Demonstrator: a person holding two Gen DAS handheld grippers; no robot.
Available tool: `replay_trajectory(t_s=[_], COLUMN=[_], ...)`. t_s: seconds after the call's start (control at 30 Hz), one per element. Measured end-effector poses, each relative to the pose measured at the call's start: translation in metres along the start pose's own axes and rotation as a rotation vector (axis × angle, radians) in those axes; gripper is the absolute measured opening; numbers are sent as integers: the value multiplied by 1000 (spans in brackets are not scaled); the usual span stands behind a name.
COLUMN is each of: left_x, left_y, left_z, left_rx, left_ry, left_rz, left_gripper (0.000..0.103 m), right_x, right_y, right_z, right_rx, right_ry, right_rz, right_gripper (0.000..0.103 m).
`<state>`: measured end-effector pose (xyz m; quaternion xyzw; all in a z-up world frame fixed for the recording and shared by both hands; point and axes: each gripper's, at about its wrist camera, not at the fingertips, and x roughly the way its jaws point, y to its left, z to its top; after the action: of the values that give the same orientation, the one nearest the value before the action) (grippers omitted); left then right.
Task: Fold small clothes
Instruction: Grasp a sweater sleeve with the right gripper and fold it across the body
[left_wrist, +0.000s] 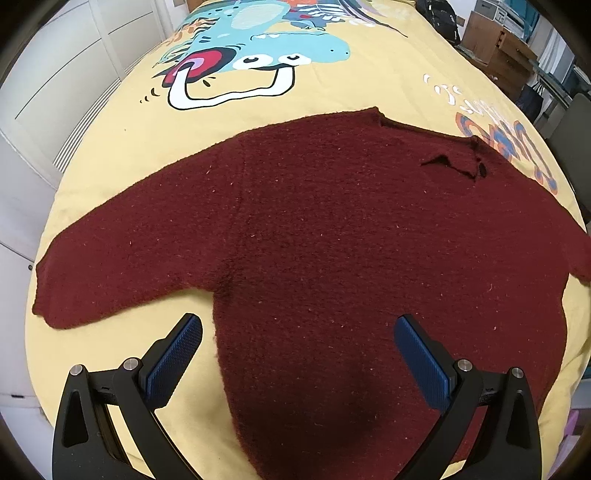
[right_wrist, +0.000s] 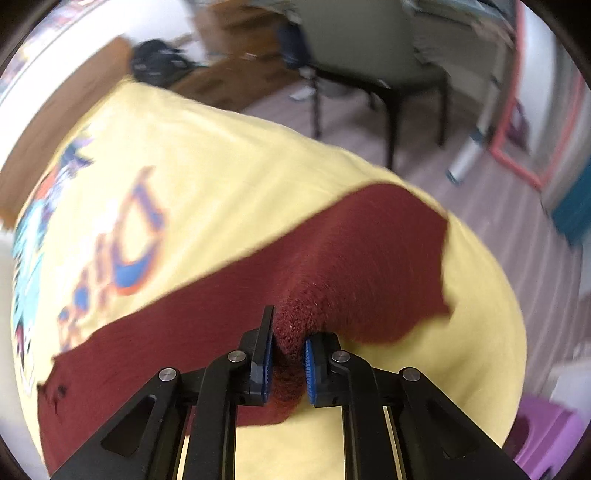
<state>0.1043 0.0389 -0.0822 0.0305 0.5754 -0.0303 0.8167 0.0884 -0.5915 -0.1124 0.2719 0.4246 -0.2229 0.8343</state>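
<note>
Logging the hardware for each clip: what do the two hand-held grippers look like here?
Both look alike. The left hand-held gripper and right hand-held gripper have black angular frames with triangular cut-outs, round silver bolt heads at the joints, and blue textured pads on the fingers. No cables, markings or sleeves show.

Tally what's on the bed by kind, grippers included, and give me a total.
Dark red sweater: 1
Yellow cartoon bedspread: 1
Grippers: 2, the left gripper open above the sweater, the right gripper shut on a bunch of its sleeve
Total: 4
</note>
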Motion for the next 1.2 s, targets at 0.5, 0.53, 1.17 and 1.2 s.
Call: replay_trajectory(t_s=[0.5,0.53,1.17,1.2], left_x=[-18,-18,2,3], left_y=[4,6,43,44], left_z=[5,6,11,9], left_rx=[38,39,-19,-20], left_ry=[-66,-71,-43,-39], left_rz=[-29,-28,-2,-2], left_gripper=[102,102,102,102], right_x=[-93,-93,36,39], right_y=[255,272,366,365], right_z=[-62,-68,-234,-236], right_rx=[-393,-416,-691,-692], right_ry=[-86,-76,304,311], right_rz=[310,327,234,228], right_gripper=[13,13,17,21])
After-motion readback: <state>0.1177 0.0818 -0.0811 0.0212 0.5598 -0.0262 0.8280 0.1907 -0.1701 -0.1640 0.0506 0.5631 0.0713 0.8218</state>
